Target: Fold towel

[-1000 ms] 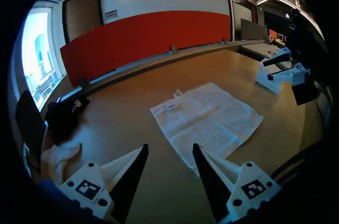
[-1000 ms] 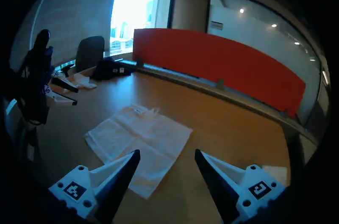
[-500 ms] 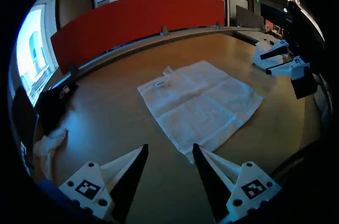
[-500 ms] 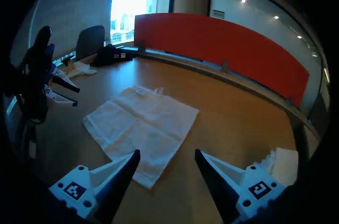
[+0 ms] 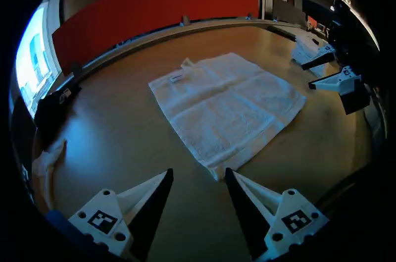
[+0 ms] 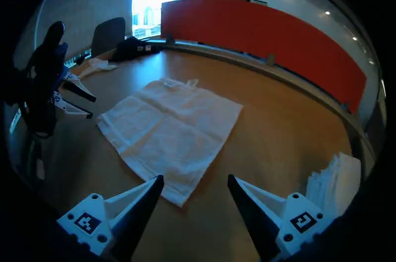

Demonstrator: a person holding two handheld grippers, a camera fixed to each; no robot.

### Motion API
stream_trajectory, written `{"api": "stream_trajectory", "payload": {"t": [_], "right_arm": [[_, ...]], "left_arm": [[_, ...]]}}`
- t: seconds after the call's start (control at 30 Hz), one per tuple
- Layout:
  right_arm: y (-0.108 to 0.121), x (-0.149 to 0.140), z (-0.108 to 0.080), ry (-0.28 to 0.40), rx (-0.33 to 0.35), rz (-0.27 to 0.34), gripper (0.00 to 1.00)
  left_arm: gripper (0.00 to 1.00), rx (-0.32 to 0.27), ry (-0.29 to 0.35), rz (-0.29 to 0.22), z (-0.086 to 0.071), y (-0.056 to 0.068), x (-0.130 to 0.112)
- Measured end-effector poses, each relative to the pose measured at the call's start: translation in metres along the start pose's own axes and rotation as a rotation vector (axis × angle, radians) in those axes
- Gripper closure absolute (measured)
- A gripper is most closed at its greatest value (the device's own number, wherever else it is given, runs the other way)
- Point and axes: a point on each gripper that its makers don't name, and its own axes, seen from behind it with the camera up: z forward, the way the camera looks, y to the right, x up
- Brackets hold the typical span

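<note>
A white towel (image 5: 225, 103) lies spread flat on the wooden table (image 5: 119, 128), its small tag near the far edge. My left gripper (image 5: 197, 183) hangs open just short of the towel's near corner, nothing between its fingers. In the right gripper view the same towel (image 6: 171, 128) lies flat, and my right gripper (image 6: 195, 187) stands open just above its nearest corner. The right gripper (image 5: 321, 71) also appears at the right of the left gripper view, and the left gripper (image 6: 81, 101) at the left of the right gripper view, held by a gloved hand.
A stack of folded white towels (image 6: 336, 183) sits at the table's right edge. A crumpled white cloth (image 5: 47, 163) and a black bag (image 5: 52, 108) lie at the other end. A red partition (image 5: 153, 14) runs behind the table, with a chair (image 6: 106, 36) near the window.
Both grippers have come lower and closer to the towel, so it looks larger and its near corners sit nearer the fingertips. The towel itself has not moved.
</note>
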Motion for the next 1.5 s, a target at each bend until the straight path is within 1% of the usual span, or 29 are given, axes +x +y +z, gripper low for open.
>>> {"api": "stream_trajectory", "payload": {"t": [0.2, 0.43, 0.57, 0.8, 1.0, 1.3, 1.5], "right_arm": [[-0.006, -0.012, 0.005, -0.026, 0.021, 0.009, 0.01], [-0.011, -0.024, 0.009, -0.052, 0.037, 0.015, 0.04], [-0.010, -0.028, 0.009, -0.058, 0.036, 0.010, 0.06], [-0.011, -0.036, 0.012, -0.081, 0.040, 0.016, 0.17], [-0.015, -0.041, 0.014, -0.093, 0.052, 0.024, 0.29], [-0.020, -0.050, 0.014, -0.114, 0.072, 0.004, 0.37], [-0.022, -0.050, 0.014, -0.116, 0.083, 0.015, 0.48]], "left_arm": [[0.23, -0.019, -0.029, -0.006, 0.007, 0.006, -0.010], [0.23, -0.034, -0.040, -0.031, 0.014, 0.012, -0.013], [0.23, -0.037, -0.044, -0.033, 0.016, 0.014, -0.014], [0.24, -0.049, -0.050, -0.034, 0.019, 0.018, -0.014], [0.24, -0.045, -0.062, -0.045, 0.019, 0.020, -0.014], [0.37, -0.038, -0.061, -0.050, 0.020, 0.024, -0.014], [0.46, -0.041, -0.063, -0.045, 0.019, 0.027, -0.014]]}}
